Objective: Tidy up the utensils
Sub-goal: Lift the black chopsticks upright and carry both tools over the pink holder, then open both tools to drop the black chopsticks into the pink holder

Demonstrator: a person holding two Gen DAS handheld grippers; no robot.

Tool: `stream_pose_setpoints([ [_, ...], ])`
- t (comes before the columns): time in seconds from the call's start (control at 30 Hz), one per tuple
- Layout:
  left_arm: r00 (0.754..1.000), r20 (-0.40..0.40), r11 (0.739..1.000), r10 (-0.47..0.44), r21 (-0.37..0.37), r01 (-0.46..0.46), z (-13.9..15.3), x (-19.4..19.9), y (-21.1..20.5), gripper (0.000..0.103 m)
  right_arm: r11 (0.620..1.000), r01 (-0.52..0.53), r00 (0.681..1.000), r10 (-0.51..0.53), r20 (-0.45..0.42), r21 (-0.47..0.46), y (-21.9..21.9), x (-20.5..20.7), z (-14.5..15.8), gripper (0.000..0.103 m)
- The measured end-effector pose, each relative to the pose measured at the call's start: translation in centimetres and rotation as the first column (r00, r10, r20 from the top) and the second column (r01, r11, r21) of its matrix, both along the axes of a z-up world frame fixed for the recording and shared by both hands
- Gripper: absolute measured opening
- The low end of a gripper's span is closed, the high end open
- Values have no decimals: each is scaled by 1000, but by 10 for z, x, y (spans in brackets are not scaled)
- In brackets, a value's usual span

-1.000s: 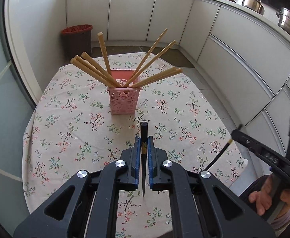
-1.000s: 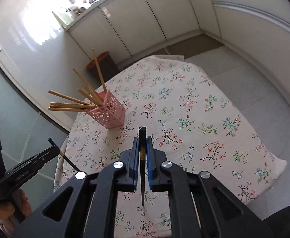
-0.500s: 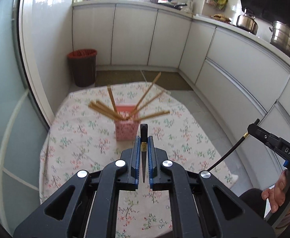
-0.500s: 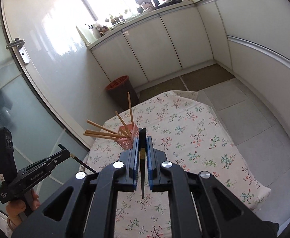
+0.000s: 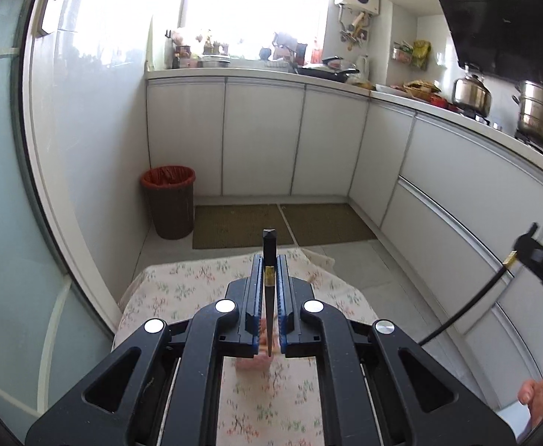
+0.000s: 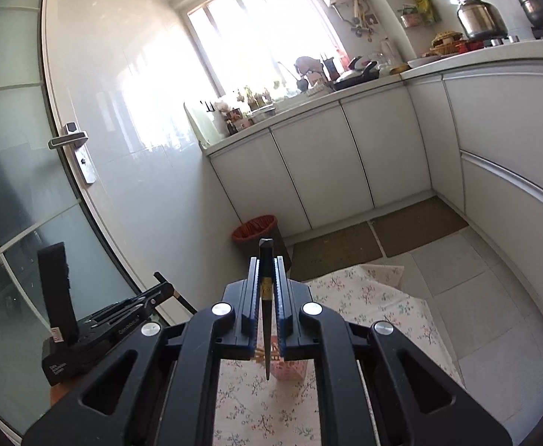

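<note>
My left gripper (image 5: 269,260) is shut on a black chopstick (image 5: 269,245) with a gold band, held upright high above the floral-cloth table (image 5: 182,290). The pink lattice holder (image 5: 252,362) peeks out below the jaws, mostly hidden. At the right edge, the right gripper (image 5: 527,241) holds another black chopstick (image 5: 468,304). In the right wrist view my right gripper (image 6: 265,264) is shut on its black chopstick (image 6: 265,249). The pink holder (image 6: 291,369) with wooden chopsticks (image 6: 262,353) shows under the jaws. The left gripper (image 6: 163,290) is at the left.
A bin with a red liner (image 5: 169,200) stands on the floor beyond the table, beside brown mats (image 5: 241,225). White cabinets (image 5: 260,137) line the back and right. A glass door (image 6: 18,193) is at the left. Steel pots (image 5: 539,115) sit on the counter.
Both grippers have risen and tilted up with their chopsticks. The table and pink holder have dropped low in both views and are now mostly behind the jaws.
</note>
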State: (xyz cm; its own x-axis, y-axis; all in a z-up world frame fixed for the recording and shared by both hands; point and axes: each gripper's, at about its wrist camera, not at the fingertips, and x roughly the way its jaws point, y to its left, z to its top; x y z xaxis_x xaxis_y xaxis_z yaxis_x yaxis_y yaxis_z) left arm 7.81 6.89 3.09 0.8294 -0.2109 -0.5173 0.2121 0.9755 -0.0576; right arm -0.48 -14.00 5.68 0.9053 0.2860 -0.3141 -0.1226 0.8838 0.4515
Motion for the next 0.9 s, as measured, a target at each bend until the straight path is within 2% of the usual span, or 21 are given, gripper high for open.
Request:
stream_pose_setpoints([
  [0.17,998,-21,999,52,-10,-52,-27,40,-1,6,1000,14,999,-14,37,-8,7,24,6,8],
  [0.27,994,-65,996,85,-1,-86,-62,63,-1,7,1000,17,999,-16,40,-22,19,42,-2,7],
  [0.33,991,-124,997,55,-50,-61,-89,71,4,9,999,17,999,-16,35,-30,27,52,-11,7],
  [0.4,988,-135,996,69,-52,-77,-102,69,10,10,999,16,999,-14,33,-43,35,60,-21,7],
  [0.47,991,-107,991,80,-96,-91,-99,61,23,10,998,17,999,-15,33,-63,43,67,-28,8],
  [0.53,992,-75,982,99,-156,-110,-88,49,39,10,997,20,999,-17,33,-80,52,74,-34,8],
  [0.6,992,-35,975,120,-186,-124,-74,40,50,10,997,17,1000,-16,23,-79,61,81,-41,7],
  [0.73,987,28,968,157,-201,-148,-49,30,64,12,995,29,999,-27,23,-100,80,93,-53,7],
  [0.83,985,19,962,170,-219,-162,-50,28,73,14,992,31,999,-30,12,-120,95,104,-63,7],
  [0.9,984,5,963,179,-207,-174,-54,30,76,14,991,29,1000,-29,6,-131,103,110,-71,7],
])
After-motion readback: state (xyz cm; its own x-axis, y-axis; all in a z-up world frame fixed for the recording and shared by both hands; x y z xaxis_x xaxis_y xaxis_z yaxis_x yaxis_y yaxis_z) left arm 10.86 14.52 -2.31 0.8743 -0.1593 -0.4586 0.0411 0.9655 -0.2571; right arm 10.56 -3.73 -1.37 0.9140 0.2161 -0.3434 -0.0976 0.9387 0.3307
